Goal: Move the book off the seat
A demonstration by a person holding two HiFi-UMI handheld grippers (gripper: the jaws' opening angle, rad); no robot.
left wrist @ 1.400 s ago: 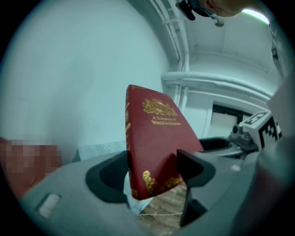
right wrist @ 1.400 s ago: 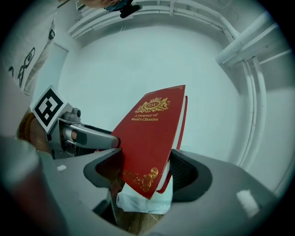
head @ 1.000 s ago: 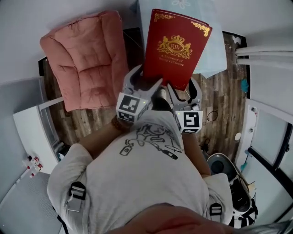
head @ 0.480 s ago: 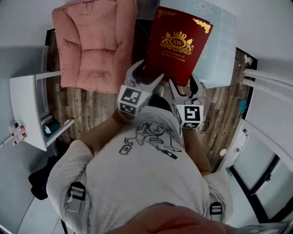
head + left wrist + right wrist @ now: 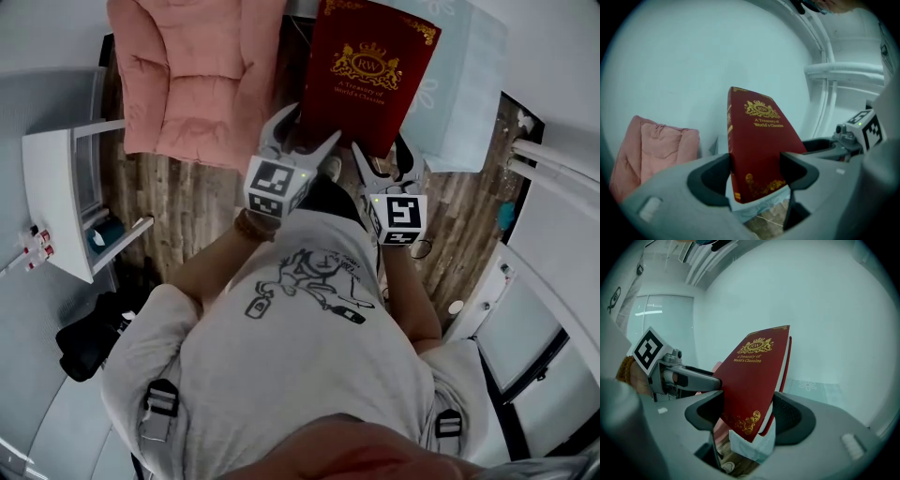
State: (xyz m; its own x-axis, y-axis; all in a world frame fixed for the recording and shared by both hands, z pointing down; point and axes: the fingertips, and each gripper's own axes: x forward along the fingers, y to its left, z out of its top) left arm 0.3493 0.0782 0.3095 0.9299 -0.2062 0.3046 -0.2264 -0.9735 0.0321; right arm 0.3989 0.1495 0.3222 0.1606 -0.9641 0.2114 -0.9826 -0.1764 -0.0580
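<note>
We hold the red book (image 5: 375, 75) upright, off any surface. Left gripper (image 5: 306, 133) and right gripper (image 5: 382, 159) both clamp its lower edge.

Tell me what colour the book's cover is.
The book is dark red with gold print, clearest in the left gripper view.

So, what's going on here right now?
A person is holding a red book up in the air with both grippers. The left gripper and the right gripper each clamp its lower edge. The book is not touching the pink cushioned seat to its left, and it has not been set down anywhere yet.
</note>
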